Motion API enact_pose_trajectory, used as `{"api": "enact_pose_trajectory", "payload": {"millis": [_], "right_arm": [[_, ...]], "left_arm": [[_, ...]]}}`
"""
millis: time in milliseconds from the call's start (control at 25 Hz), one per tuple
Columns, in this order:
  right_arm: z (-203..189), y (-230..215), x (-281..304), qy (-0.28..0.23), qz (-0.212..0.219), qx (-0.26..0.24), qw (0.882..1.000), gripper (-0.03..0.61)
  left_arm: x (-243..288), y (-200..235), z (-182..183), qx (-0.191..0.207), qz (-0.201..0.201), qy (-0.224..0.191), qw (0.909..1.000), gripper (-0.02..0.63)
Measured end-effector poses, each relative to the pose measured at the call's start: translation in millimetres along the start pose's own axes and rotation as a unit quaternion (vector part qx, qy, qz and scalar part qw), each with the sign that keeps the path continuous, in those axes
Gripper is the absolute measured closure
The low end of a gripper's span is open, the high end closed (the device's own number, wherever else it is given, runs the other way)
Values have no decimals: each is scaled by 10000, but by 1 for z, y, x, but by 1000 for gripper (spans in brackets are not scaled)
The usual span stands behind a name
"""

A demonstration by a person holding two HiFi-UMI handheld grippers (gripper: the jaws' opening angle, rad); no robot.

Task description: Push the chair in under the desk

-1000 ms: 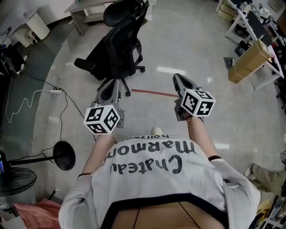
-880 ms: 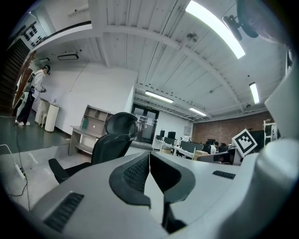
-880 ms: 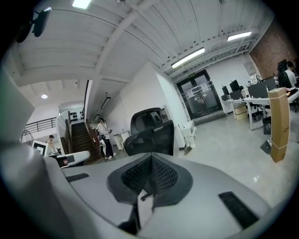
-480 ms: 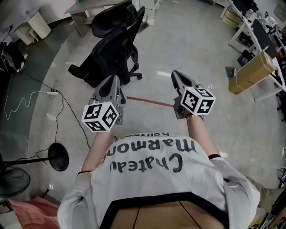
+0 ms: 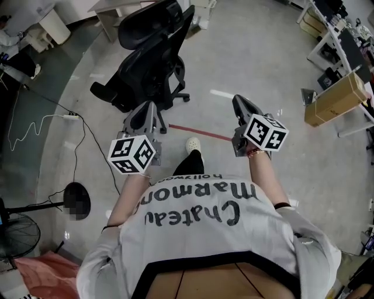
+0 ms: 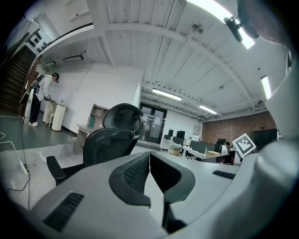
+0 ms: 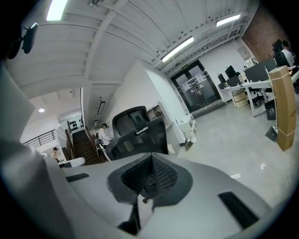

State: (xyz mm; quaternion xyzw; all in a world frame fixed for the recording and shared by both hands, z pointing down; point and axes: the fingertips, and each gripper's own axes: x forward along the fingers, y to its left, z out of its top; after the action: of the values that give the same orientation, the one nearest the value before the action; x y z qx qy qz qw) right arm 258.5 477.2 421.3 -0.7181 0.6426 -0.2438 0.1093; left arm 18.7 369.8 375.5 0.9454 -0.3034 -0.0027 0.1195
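Facing the black office chair (image 5: 149, 61), both grippers are empty, fingers pressed together; the chair stands just ahead of the left gripper (image 5: 149, 108), farther from the right gripper (image 5: 240, 104); the worktop (image 5: 114, 7) lies beyond it.

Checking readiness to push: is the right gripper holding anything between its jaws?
No, the right gripper has its jaws together with nothing between them, and the black chair stands beyond them.
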Motion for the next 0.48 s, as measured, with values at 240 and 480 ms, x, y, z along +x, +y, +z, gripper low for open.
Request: {"api": "enact_pose_trajectory", "payload": {"millis": [240, 480], "right_arm": [[6, -22, 30, 188, -50, -135, 9997, 569], [39, -46, 75, 271, 98, -77, 9996, 569]], "left_arm": [[43, 9, 4, 57, 4, 36, 10000, 597], [103, 19, 27, 46, 86, -121, 9999, 597]]}}
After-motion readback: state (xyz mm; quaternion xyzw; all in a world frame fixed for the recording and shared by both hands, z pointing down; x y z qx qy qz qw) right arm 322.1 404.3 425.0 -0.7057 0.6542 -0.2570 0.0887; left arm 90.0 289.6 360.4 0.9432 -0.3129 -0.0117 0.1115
